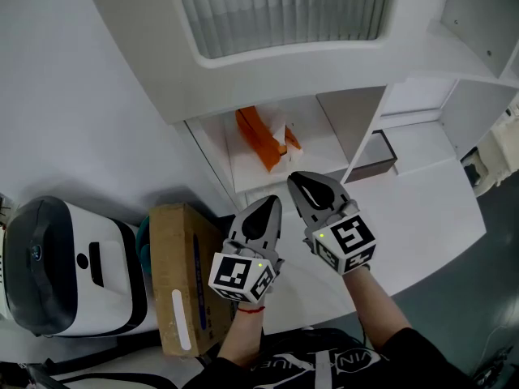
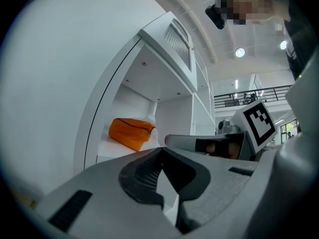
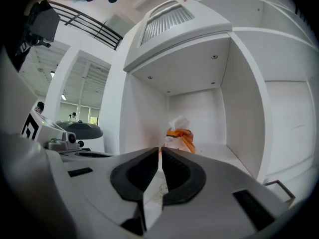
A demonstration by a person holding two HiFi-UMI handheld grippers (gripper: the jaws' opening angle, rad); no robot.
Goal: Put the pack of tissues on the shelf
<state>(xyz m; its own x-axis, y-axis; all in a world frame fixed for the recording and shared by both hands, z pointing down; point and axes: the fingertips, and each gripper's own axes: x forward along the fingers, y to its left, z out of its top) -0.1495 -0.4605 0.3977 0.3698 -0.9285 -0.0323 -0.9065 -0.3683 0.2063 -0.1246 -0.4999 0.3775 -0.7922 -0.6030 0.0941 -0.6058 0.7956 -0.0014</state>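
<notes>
Head view showed the orange soft pack of tissues (image 1: 262, 138) lying inside the white shelf compartment (image 1: 247, 173), with left tongs (image 1: 266, 209) and right tongs (image 1: 303, 183) pinched together, empty, just outside; best withdrawn straight back, clear of it.

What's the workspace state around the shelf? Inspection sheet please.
Surface: white shelf compartment, open at the front; its floor is bare apart from the pack.
Job's things: orange pack of tissues lies inside the compartment, a white tissue sticking up from it.
Clutter: cardboard box and a white-and-dark appliance stand left of the shelf, outside it.
Grippers: left gripper and right gripper both have their jaws together and hold nothing. They sit side by side in front of the compartment, clear of the pack.
Cables: a dark strap or cable at lower left; cannot tell which.
Surroundings: slatted panel above the compartment, grey floor at right.
</notes>
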